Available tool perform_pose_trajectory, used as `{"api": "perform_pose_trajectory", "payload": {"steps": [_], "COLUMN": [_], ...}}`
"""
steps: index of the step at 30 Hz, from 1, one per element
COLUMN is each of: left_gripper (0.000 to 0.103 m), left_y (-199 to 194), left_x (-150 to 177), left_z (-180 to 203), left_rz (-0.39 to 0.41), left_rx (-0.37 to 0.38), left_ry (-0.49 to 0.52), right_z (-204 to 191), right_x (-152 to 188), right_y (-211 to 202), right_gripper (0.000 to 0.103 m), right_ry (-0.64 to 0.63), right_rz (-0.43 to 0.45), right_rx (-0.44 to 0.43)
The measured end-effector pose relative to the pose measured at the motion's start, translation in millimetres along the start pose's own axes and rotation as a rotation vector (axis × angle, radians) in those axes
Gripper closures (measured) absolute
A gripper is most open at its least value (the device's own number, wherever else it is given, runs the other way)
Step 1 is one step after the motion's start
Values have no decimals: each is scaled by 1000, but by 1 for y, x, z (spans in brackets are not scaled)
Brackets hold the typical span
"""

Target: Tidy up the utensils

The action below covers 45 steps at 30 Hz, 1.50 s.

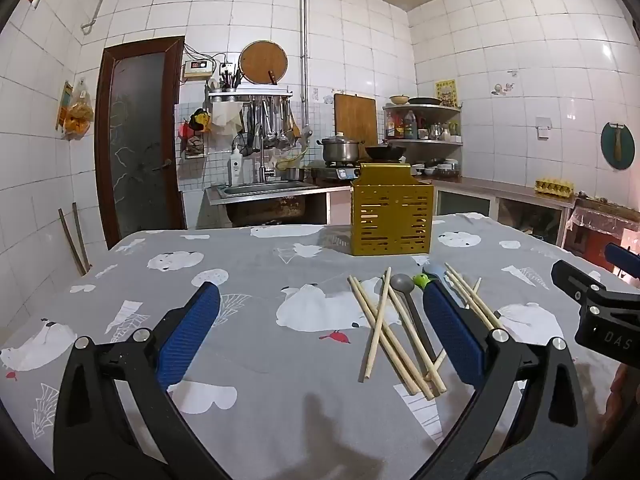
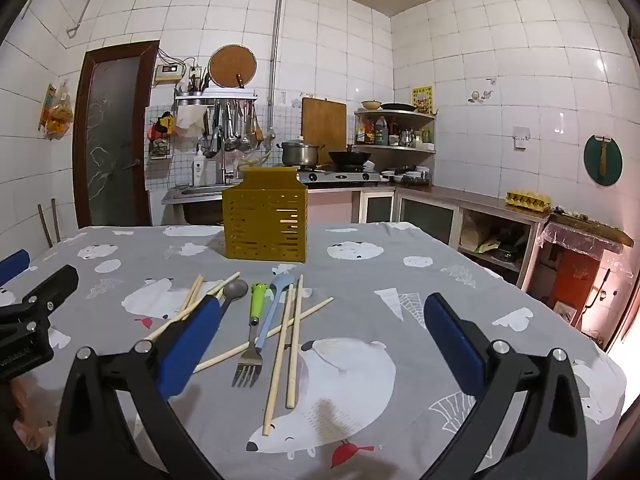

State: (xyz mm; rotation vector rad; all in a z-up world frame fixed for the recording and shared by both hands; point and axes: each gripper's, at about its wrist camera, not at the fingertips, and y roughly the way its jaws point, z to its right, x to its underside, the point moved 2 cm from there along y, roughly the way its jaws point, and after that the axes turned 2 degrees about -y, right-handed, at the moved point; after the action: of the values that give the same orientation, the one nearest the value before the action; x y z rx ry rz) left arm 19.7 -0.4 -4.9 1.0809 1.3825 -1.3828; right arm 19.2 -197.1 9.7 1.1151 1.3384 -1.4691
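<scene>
Left claw [image 1: 320, 332]: released, jaws spread wide, holding nothing above the desk [image 1: 240, 392].
Right claw [image 2: 322, 340]: released, also empty.
Utensils: chopsticks [image 2: 280, 360], a green-handled fork [image 2: 252, 340], a blue spoon [image 2: 274, 304] and a grey spoon [image 2: 234, 292] lie loosely crossed on the bear-print cloth.
Yellow holder [image 2: 265, 224]: upright farther back, beyond the utensils, apart from them.

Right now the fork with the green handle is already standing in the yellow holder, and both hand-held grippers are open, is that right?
Not quite. In the right wrist view the fork lies flat on the tablecloth among the chopsticks, in front of the yellow holder. The left hand-held gripper and right hand-held gripper are open.
</scene>
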Motion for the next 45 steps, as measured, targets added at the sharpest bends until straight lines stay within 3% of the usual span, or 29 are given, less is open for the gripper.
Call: {"api": "perform_pose_trajectory", "payload": {"steps": [45], "left_gripper": [5], "left_y": [-1], "left_x": [1], "left_z": [3], "left_rz": [-5], "left_rx": [16], "left_ry": [9], "right_z": [2], "right_x": [1], "right_y": [-3], "right_gripper": [4], "right_ry": [-4], "right_rz": [16], "right_rx": [14]}}
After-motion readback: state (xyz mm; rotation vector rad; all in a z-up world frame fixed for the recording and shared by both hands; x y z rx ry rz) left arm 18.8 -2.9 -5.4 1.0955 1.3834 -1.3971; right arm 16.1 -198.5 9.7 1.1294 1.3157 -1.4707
